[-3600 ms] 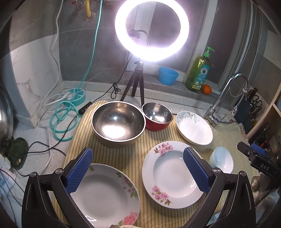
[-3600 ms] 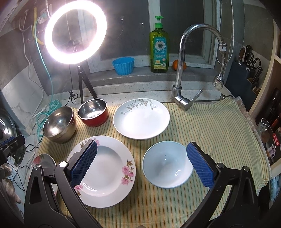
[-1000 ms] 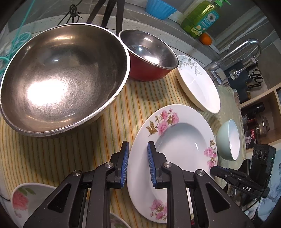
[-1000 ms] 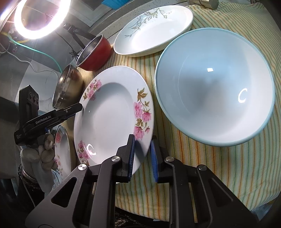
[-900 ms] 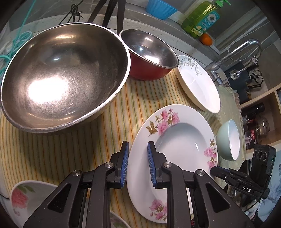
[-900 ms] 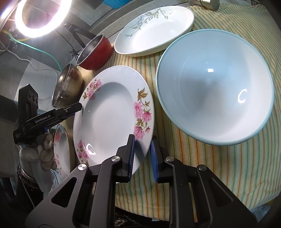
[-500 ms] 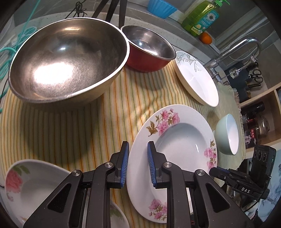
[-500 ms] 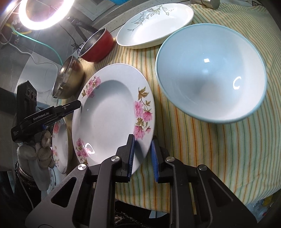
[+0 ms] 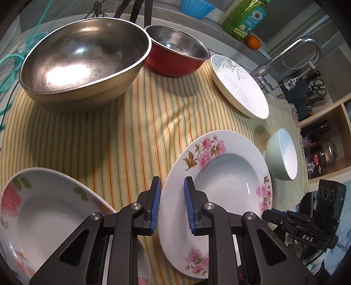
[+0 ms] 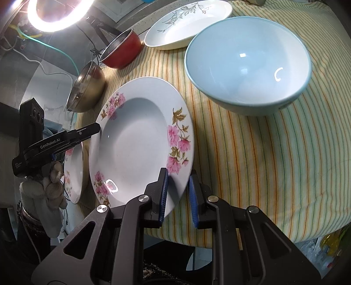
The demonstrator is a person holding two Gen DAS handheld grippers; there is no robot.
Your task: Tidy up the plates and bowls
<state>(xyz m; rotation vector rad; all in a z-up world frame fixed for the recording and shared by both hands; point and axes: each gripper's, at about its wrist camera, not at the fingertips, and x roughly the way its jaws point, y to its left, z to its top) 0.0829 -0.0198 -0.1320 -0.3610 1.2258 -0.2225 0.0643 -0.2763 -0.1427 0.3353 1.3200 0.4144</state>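
Note:
A white plate with pink flowers is held by both grippers at opposite rims, tilted a little above the striped cloth. My left gripper is shut on its near rim. My right gripper is shut on the other rim of the same plate. A second flowered plate lies at the lower left, partly under the left gripper. A large steel bowl, a red bowl, a leaf-patterned plate and a pale blue bowl stand on the cloth.
A faucet rises at the back right, with a green soap bottle and an orange on the ledge behind. A ring light on a tripod stands behind the steel bowls. Shelves with jars are at the right; a teal hose at the left.
The flowered plate, held by both grippers, has been carried left toward the second flowered plate, which now fills more of the left wrist view. The bowls have dropped back.

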